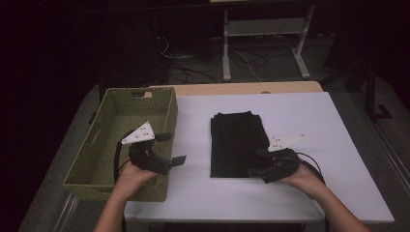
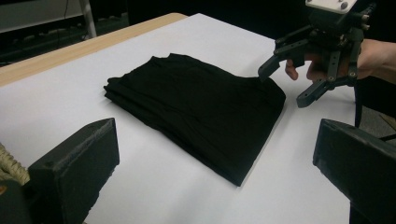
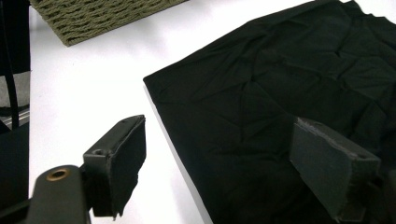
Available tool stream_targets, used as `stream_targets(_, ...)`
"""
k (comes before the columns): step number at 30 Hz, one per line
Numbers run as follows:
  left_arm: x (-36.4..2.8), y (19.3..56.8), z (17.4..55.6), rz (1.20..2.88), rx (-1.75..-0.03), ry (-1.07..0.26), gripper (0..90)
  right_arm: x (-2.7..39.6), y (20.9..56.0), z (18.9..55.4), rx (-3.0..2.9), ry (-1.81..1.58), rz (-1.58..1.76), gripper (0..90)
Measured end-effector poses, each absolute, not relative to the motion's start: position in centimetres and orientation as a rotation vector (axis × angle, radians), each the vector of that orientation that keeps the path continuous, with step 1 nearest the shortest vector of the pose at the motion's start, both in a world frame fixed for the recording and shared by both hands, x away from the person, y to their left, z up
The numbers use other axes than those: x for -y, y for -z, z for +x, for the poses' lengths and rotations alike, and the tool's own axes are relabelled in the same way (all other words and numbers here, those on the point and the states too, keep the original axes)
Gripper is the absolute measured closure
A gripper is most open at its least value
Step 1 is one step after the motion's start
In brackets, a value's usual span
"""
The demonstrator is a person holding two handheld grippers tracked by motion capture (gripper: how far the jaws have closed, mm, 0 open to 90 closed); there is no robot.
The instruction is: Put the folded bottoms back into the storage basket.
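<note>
Folded black cloth [image 1: 238, 144] lies flat on the white table [image 1: 309, 121], right of the woven basket [image 1: 104, 140]. Right gripper [image 1: 257, 163], jaws spread, sits at its near right corner; left gripper [image 1: 171, 147], spread, holds nothing.

- A lab or test room, dim beyond the lit white table [image 1: 290, 193].
- Behind the table stands a white metal frame [image 1: 263, 36] on legs, like a workbench.
- Loose cables [image 1: 208, 63] lie tangled on the floor behind the table, by that frame.
- On the table, at its left edge, sits a woven green basket [image 1: 111, 145], a staged prop.
</note>
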State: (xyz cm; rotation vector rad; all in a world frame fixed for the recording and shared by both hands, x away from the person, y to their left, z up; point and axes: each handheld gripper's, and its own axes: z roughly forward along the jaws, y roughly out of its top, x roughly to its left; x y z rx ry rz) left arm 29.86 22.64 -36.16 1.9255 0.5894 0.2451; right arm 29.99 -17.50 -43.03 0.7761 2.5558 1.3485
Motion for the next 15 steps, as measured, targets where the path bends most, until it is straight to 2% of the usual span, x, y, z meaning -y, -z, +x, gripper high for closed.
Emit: stream_targets(15,-22.6,36.2,29.9,1.924,-0.592,-0.247,0.4,14.9,43.2,31.0,-2.603,-1.344,0.688,17.4)
